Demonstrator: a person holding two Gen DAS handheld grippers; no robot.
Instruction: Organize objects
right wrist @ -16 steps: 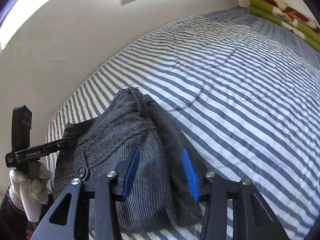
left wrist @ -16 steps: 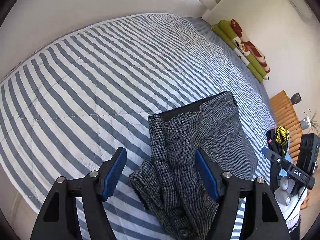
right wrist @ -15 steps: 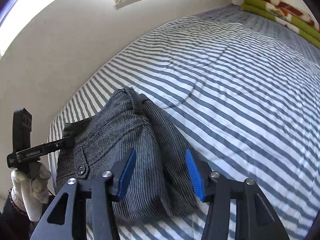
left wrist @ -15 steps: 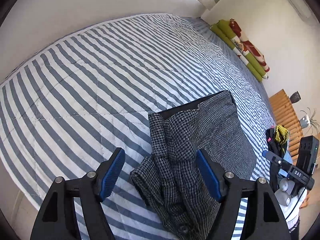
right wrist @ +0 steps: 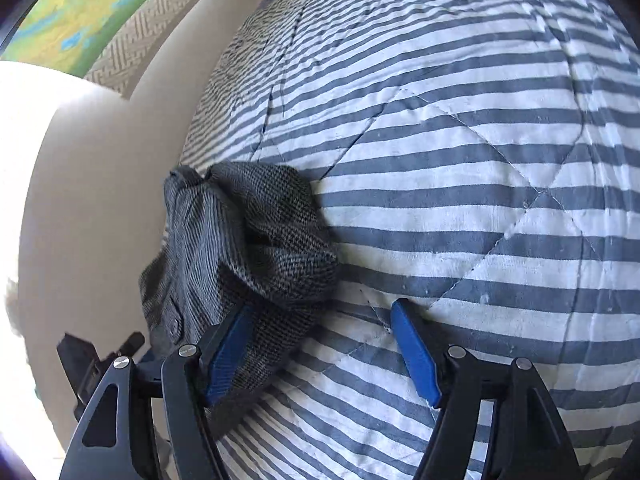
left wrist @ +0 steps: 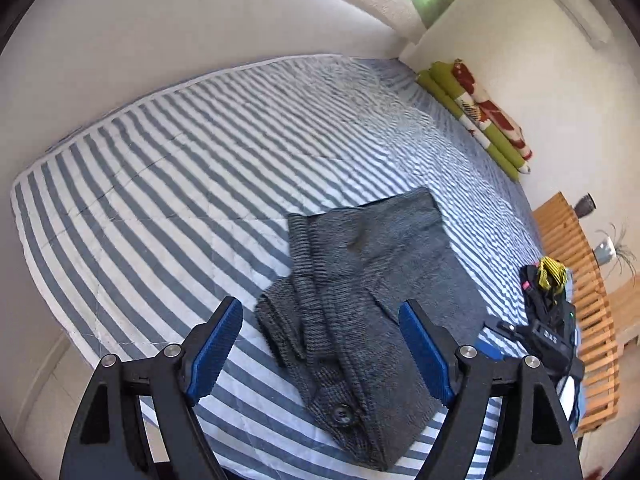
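A grey houndstooth garment point(left wrist: 380, 280) lies folded on the blue-and-white striped bedspread point(left wrist: 200, 168), its button end nearest the camera. My left gripper point(left wrist: 320, 348) hovers above that near end, open wide, with the cloth below and no pad pressing on it. In the right wrist view the garment point(right wrist: 248, 248) is bunched at the left. My right gripper point(right wrist: 322, 354) has its jaws opening; a fold of cloth lies against the left finger point(right wrist: 228, 356), while the right finger point(right wrist: 416, 352) is over bare bedspread point(right wrist: 460, 180).
Rolled green and red bedding point(left wrist: 480, 120) lies along the far wall. A slatted wooden bench point(left wrist: 580, 300) with vases stands right of the bed. The black body of the right tool point(left wrist: 548, 336) is at the right edge. A white wall point(right wrist: 100, 200) borders the bed.
The left gripper has drawn back from the garment, which looks smaller. The right gripper has spread wider and swung right, so the cloth now sits at its left finger instead of between both.
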